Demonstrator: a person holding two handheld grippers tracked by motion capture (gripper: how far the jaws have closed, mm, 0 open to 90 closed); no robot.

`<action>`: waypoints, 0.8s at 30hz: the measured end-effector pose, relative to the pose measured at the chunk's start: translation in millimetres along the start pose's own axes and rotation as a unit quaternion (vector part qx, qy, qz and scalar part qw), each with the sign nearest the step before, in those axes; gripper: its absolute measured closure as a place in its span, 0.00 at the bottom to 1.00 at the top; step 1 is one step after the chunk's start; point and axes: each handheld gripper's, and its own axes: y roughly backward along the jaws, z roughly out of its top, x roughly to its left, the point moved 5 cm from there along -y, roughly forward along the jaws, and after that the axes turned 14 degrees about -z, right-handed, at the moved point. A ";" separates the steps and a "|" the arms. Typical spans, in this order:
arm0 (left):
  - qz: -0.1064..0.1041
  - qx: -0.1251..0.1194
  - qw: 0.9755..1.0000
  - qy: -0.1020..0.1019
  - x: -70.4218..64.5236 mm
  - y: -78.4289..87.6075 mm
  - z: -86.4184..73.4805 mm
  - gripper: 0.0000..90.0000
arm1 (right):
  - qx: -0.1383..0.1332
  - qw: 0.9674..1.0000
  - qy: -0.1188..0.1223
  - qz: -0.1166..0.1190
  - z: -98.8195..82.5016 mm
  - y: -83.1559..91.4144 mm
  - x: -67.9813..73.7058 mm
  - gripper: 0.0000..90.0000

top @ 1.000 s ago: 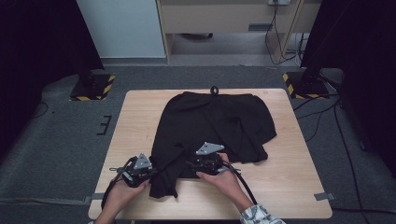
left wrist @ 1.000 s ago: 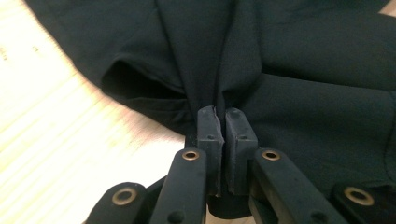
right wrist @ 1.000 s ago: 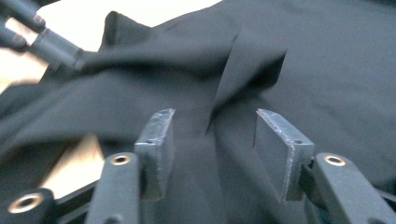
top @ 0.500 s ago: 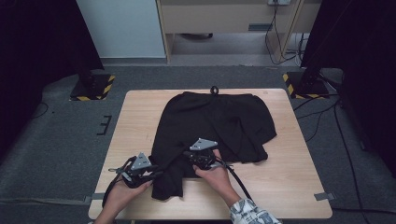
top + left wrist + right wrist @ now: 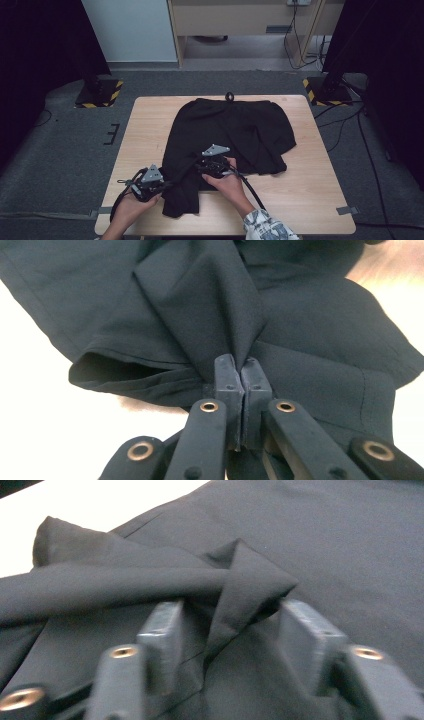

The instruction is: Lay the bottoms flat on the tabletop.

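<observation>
Mid-fold on a black garment (image 5: 230, 132), spread over the middle of the wooden surface (image 5: 310, 200) with a narrow part trailing toward the near edge. Left tongs (image 5: 242, 377) clamped tight on a pinched fold of the cloth near that near-left end. Right tongs (image 5: 225, 625) part open, having just been opening, a raised peak of fabric standing between the pads without being pressed. Probably regrasping before drawing the trailing part over. Next: closing the right tongs squarely on that peak, then lifting both ends together, keeping the cloth taut so no layer slips or bunches underneath.
</observation>
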 end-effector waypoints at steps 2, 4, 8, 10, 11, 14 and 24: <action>-0.007 -0.001 1.000 -0.011 -4.2 -1.4 2.4 0.98 | -0.010 1.000 0.002 0.001 1.6 0.5 -0.3 0.95; -0.004 -0.003 1.000 -0.016 -4.8 -0.8 2.7 0.97 | -0.012 1.000 0.002 0.003 1.7 2.5 0.1 0.98; 0.019 -0.070 0.997 -0.027 -1.9 11.9 11.3 0.69 | -0.022 0.999 0.028 0.030 -3.5 25.6 7.8 0.99; 0.019 -0.079 0.996 -0.029 -2.5 14.5 13.0 0.67 | -0.026 0.998 0.039 0.043 -6.9 36.2 11.9 0.99; 0.021 -0.090 0.995 -0.031 -3.7 18.4 15.6 0.67 | -0.028 0.997 0.044 0.052 -9.9 43.1 14.4 0.99; 0.036 -0.102 0.994 -0.030 -1.0 23.9 21.0 0.67 | -0.026 0.996 0.050 0.066 -15.4 51.4 18.9 0.99; 0.041 -0.111 0.993 -0.011 30.1 -9.4 57.2 0.50 | -0.007 0.986 0.098 0.132 -43.1 72.4 58.6 0.99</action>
